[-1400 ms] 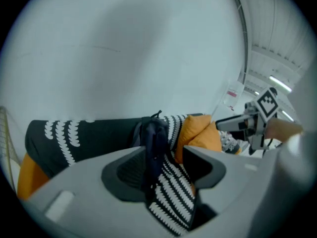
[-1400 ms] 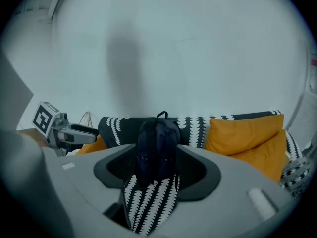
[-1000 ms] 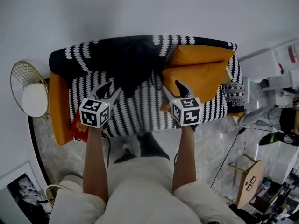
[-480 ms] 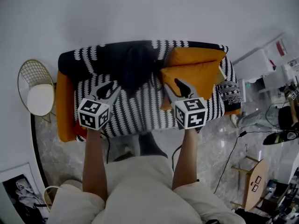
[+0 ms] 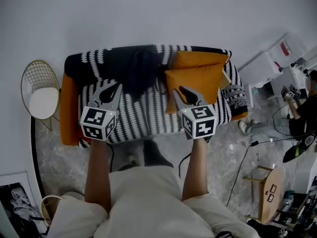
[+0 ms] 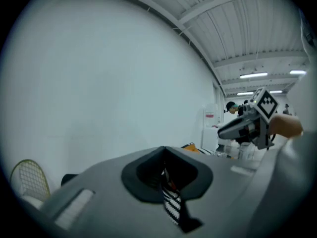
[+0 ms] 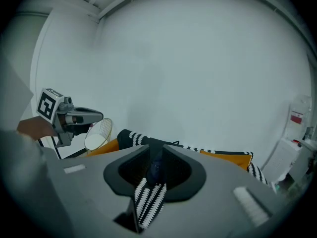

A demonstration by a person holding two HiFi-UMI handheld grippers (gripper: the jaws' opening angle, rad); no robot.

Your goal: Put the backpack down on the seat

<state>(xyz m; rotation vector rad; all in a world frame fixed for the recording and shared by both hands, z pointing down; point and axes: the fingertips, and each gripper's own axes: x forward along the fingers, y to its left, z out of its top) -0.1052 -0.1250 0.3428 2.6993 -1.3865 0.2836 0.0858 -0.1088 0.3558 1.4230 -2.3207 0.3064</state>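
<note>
The dark backpack (image 5: 143, 73) lies on the black-and-white striped sofa seat (image 5: 148, 118), leaning on the backrest, with nothing holding it. My left gripper (image 5: 113, 87) hovers in front of the sofa, short of the backpack; its jaws have just closed and stand shut on nothing. My right gripper (image 5: 182, 90) hangs over the seat's right part, near the orange cushions (image 5: 198, 71). Its jaws have just been closing and are left with a narrow gap that holds nothing. In the right gripper view the sofa cover (image 7: 148, 200) shows through that gap.
A gold wire side table (image 5: 39, 95) stands left of the sofa's orange armrest (image 5: 68, 108). White cabinets (image 5: 265, 68), cables (image 5: 247, 157), a wooden stool (image 5: 267, 192) and a person (image 5: 302, 113) are at the right. A white wall rises behind the sofa.
Both grippers have drawn back and up from the sofa, which now looks smaller. The left jaws went from open to shut and the right jaws narrowed. The backpack stayed on the seat.
</note>
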